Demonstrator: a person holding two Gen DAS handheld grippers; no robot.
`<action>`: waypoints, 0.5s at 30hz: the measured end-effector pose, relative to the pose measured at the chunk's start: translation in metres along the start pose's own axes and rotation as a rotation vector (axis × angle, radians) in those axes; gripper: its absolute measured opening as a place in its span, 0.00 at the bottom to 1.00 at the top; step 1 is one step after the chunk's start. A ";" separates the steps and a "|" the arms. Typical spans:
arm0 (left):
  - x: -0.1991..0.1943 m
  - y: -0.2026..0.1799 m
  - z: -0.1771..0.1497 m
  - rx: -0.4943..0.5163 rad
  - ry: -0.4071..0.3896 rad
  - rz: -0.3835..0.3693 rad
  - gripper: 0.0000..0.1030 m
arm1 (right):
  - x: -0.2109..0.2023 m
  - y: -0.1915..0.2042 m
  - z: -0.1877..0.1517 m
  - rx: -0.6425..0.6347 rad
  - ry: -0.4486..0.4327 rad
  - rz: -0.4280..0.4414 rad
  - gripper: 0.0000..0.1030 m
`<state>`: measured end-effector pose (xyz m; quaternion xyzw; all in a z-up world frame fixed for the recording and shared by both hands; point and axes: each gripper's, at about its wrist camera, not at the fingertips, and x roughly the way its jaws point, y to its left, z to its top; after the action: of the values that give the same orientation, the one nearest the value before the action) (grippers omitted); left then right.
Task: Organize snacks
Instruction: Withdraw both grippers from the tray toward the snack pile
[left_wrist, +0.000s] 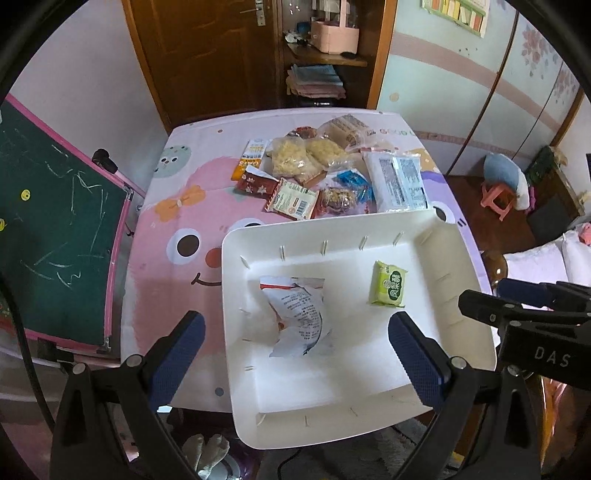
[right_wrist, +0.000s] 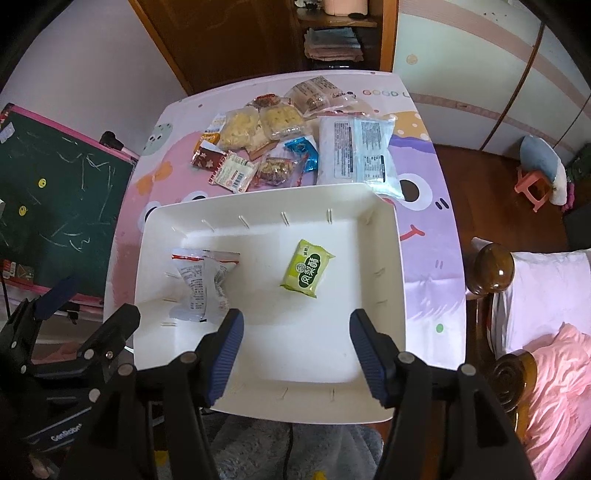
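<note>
So the left claw (left_wrist: 295, 350) is spread wide and empty over the white wrapper (left_wrist: 301, 317) at the tray's (left_wrist: 436, 229) left side. Right claw (right_wrist: 295, 354), half open, holds nothing; green pack (right_wrist: 307, 267) lies just ahead. Snack pile (right_wrist: 288, 140) waits past the tray's far edge on the desk (right_wrist: 432, 236), its big white bag nearer the right claw, I'd say.

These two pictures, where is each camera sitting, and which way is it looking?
Left wrist view: sits on the left tongs, looking steeply down into the white bin at the crumpled white packet; its blue pads stand wide open, the right tongs poke in at the right edge.
Right wrist view: sits on the right tongs, looking down beside the green packet; the left tongs show lower left.
Both share the bin, both packets and the snack pile beyond it.
</note>
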<state>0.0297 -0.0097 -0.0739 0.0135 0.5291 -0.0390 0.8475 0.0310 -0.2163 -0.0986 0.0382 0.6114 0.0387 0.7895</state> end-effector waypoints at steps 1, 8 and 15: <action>-0.001 -0.001 0.000 -0.002 -0.005 -0.001 0.96 | -0.001 -0.001 -0.001 0.003 -0.005 0.004 0.58; -0.015 -0.009 -0.003 0.001 -0.051 -0.004 0.96 | -0.006 -0.006 -0.007 0.015 -0.021 0.017 0.58; -0.021 -0.015 -0.008 0.017 -0.075 -0.023 0.96 | -0.016 -0.005 -0.013 -0.014 -0.074 0.029 0.59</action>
<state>0.0124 -0.0231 -0.0577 0.0133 0.4966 -0.0540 0.8662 0.0148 -0.2231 -0.0874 0.0430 0.5809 0.0532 0.8111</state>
